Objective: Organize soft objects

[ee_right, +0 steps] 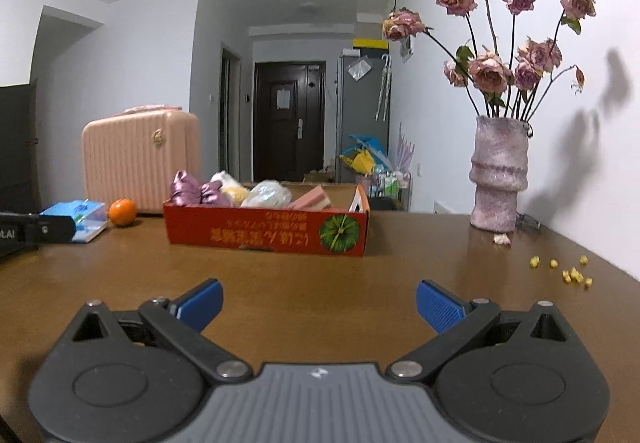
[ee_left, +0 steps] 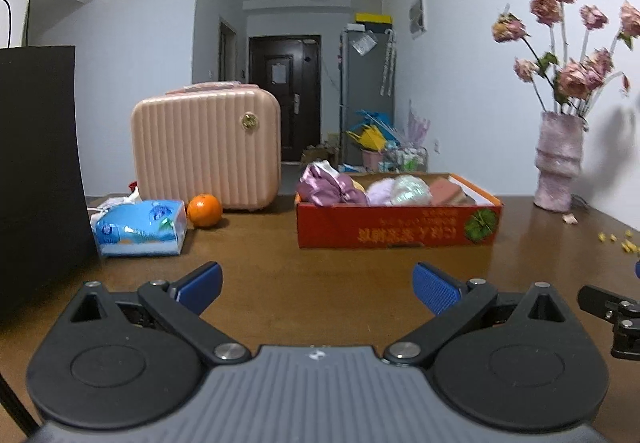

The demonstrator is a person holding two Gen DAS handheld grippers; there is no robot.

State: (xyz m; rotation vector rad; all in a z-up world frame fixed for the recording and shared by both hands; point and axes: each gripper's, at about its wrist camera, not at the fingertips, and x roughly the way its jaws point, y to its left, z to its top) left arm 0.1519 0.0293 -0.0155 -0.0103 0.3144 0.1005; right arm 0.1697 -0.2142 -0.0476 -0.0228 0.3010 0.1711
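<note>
Clearly light, squashy bundles in the red box; best pinched mid-fold. Left gripper and right gripper fingers wide, empty.

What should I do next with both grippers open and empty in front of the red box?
Probably ease the left gripper forward toward the red box and the purple satin piece at its left end. Both it and the right gripper are open, empty and short of the box, and that piece sits highest.
</note>
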